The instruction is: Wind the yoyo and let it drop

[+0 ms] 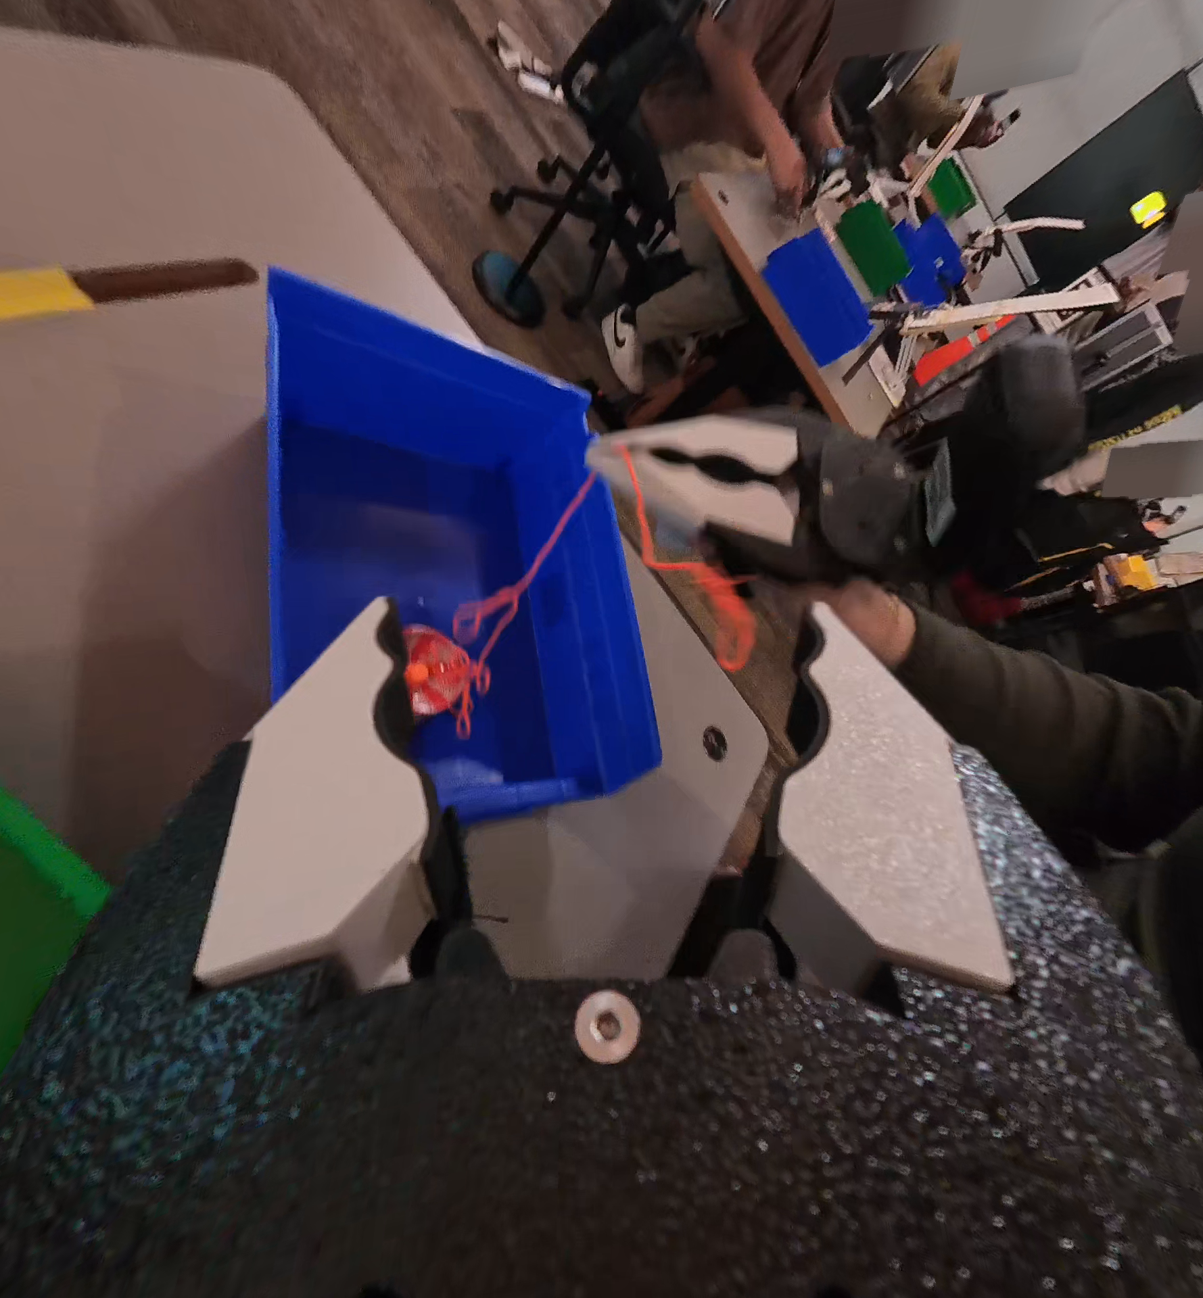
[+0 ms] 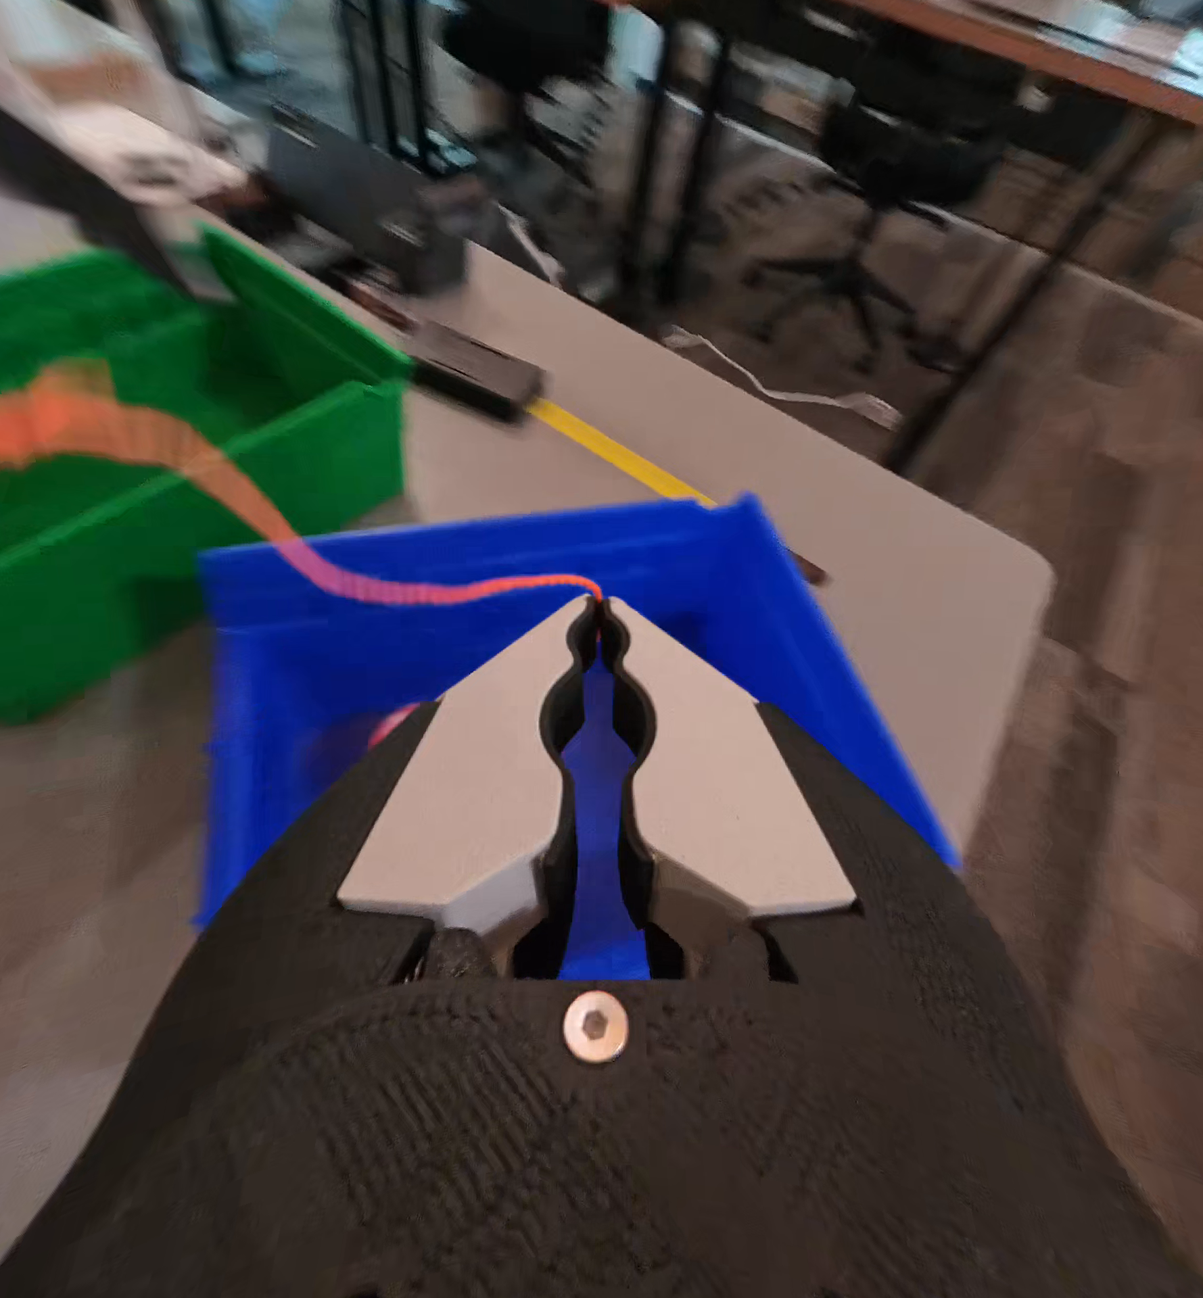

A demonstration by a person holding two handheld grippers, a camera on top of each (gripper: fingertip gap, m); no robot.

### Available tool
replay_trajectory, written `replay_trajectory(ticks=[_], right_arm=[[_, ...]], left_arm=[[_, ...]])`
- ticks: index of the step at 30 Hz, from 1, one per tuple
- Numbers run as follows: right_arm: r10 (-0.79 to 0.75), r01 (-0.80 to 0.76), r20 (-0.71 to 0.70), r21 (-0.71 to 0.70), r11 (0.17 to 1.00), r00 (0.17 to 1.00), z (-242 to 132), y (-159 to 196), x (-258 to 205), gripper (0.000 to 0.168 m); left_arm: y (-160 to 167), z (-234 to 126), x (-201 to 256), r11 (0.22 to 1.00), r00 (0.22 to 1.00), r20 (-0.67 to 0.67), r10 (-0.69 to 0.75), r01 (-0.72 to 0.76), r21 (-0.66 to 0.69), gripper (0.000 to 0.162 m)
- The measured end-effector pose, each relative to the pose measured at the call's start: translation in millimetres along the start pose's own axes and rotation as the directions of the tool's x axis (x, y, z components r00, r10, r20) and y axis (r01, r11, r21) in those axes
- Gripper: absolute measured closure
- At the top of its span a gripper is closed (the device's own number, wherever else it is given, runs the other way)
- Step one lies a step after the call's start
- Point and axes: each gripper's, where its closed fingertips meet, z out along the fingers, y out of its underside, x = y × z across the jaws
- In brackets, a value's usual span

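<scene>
My left tool (image 1: 598,632) hangs over the near end of the blue bin (image 1: 373,337), its two grey fingers (image 1: 331,772) spread wide apart with nothing between them. The red yoyo (image 1: 433,671) lies on the floor of the bin, just beside the tip of the left finger as the left wrist view shows it; whether finger and yoyo touch cannot be told. From the yoyo the orange string (image 1: 542,555) runs in loose loops across the bin floor, then rises over the bin's right wall to my right tool (image 1: 595,453), which is held above that wall. A further slack length of string hangs down from the right tool outside the bin.

In the right wrist view, my right tool (image 2: 598,604) is closed, its fingertips pinching the string (image 2: 444,593); the string leaves the tips to the left and curves away in a blurred arc. Below the tool lies the blue bin (image 2: 654,555), and a pink-red blur at its left inner wall is probably the yoyo. A green bin (image 2: 163,506) stands to the left on the pale surface (image 2: 865,562), apart from the blue one. A strip of yellow tape (image 2: 619,449) crosses the surface behind the blue bin.
</scene>
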Motion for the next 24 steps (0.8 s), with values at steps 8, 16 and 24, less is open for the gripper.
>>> replay_trajectory(ticks=[8,16,24], right_arm=[[0.264,-0.163,0.123,-0.526,0.835,0.957,-15.4,48.0,5.7,0.066],[0.468,-0.510,-0.204,-0.287,0.811,0.860,-46.1,74.9,40.9,0.043],[0.430,-0.448,-0.141,-0.409,0.795,0.892,-19.9,126.6,-9.4,0.103]], left_arm=[[42.7,-58.3,-82.4,0.991,0.915,0.386,-0.116,0.135,-0.022,0.058],[151.4,-39.7,-138.6,0.933,0.756,0.644,-0.117,0.305,-0.190,0.034],[184.8,-30.3,-148.6,0.924,0.747,0.662,-0.058,0.291,-0.247,0.139]])
